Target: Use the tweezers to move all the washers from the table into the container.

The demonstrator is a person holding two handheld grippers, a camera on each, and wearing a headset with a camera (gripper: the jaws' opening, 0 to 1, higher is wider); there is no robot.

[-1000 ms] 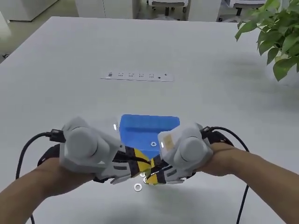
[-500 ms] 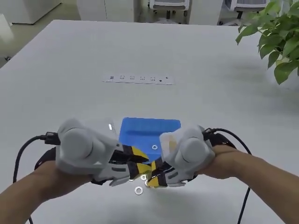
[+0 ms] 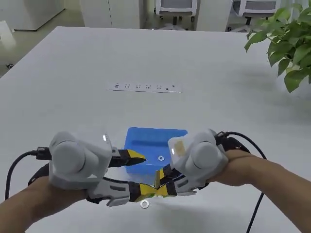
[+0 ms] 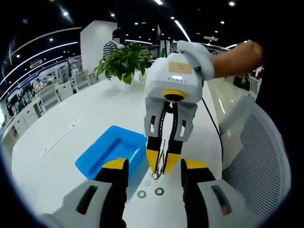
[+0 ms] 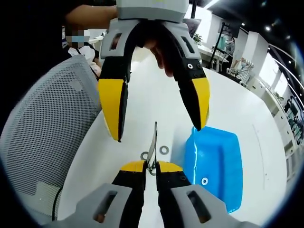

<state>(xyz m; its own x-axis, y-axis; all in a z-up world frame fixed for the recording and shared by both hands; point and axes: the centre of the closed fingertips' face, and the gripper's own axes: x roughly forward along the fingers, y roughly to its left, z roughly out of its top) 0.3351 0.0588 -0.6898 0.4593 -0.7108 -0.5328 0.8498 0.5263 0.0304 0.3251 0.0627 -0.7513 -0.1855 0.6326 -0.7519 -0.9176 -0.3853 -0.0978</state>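
My right gripper [image 5: 151,166] is shut on thin metal tweezers [image 5: 152,140], which point at the table beside two washers [image 5: 164,150]. Opposite it, my left gripper [image 4: 154,165] is open, with its yellow jaws spread wide on either side of the tweezers [image 4: 161,160]. Loose washers [image 4: 159,191] lie on the white table just in front of the blue container [image 4: 111,152]. In the head view the left gripper [image 3: 138,174] and right gripper [image 3: 163,180] meet at the near edge of the container [image 3: 155,138]. One washer [image 3: 161,158] lies inside it and another washer [image 3: 144,204] on the table.
A white power strip [image 3: 143,88] lies farther back on the table. A potted plant [image 3: 286,43] stands at the right. A mesh office chair [image 5: 47,123] is close behind the near table edge. Cables [image 3: 243,141] trail from both grippers.
The left gripper's jaws have spread apart and its body has drawn a little to the left. The right gripper keeps the tweezers in about the same place.
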